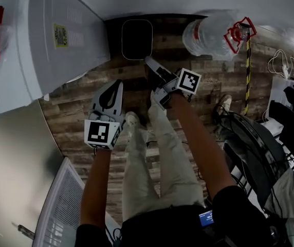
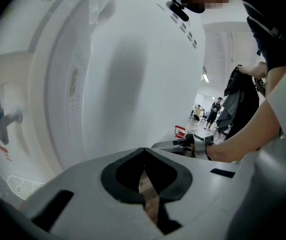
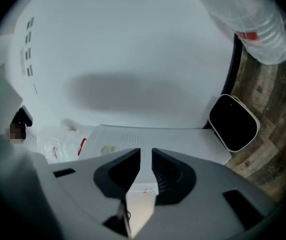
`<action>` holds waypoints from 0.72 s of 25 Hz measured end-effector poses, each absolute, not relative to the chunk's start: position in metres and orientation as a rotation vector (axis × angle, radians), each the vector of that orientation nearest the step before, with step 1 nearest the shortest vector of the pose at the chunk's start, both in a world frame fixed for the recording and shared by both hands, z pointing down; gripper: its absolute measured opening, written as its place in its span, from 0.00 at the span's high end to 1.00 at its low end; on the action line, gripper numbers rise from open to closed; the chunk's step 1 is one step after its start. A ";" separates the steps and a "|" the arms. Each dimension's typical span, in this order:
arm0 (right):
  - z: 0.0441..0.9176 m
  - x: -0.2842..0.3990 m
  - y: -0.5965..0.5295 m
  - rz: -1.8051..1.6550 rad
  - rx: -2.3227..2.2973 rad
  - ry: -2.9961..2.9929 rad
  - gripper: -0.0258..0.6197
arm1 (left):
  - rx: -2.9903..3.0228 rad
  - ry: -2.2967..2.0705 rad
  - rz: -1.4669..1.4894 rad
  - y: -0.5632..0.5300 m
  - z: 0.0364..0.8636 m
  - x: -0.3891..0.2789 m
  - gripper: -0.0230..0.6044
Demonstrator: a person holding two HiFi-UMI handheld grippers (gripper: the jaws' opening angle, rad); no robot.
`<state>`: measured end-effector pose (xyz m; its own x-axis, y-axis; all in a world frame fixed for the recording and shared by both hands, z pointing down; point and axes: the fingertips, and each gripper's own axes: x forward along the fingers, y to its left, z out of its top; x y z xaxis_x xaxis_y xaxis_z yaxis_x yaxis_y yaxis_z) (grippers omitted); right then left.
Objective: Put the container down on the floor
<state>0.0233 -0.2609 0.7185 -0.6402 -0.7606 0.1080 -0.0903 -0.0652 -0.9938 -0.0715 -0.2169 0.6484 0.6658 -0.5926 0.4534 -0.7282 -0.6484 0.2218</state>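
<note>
The right tongs [image 1: 149, 63] are being held a little apart with nothing between them, pointing at the container [image 1: 136, 39] and stopping just short of it. The left tongs [image 1: 117, 85] are being held together, empty, farther back over the wooden floor [image 1: 75, 112]. The container, a dark bin with a pale rim, is being borne by the floor alone, between a white cabinet [image 1: 49, 35] and a big water bottle [image 1: 208, 32]. The setting-down is being judged as done, with only the drawing-back of the tongs left.
</note>
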 end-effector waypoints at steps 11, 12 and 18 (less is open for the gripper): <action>0.613 0.023 -0.223 -1.690 -0.880 1.777 0.89 | 2.532 -1.022 0.425 -0.199 0.568 -0.062 0.94; 0.602 0.021 -0.221 -1.677 -0.872 1.790 0.89 | 2.535 -1.023 0.422 -0.198 0.561 -0.062 0.94; 0.552 0.013 -0.204 -1.641 -0.875 1.884 0.91 | 2.559 -1.011 0.389 -0.190 0.520 -0.066 0.94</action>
<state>0.0129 -0.2036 0.5515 -0.6752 -0.7361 0.0477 -0.1481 0.0720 -0.9863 -0.0657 -0.1901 0.5201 0.7059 -0.5987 0.3784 -0.6979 -0.6789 0.2279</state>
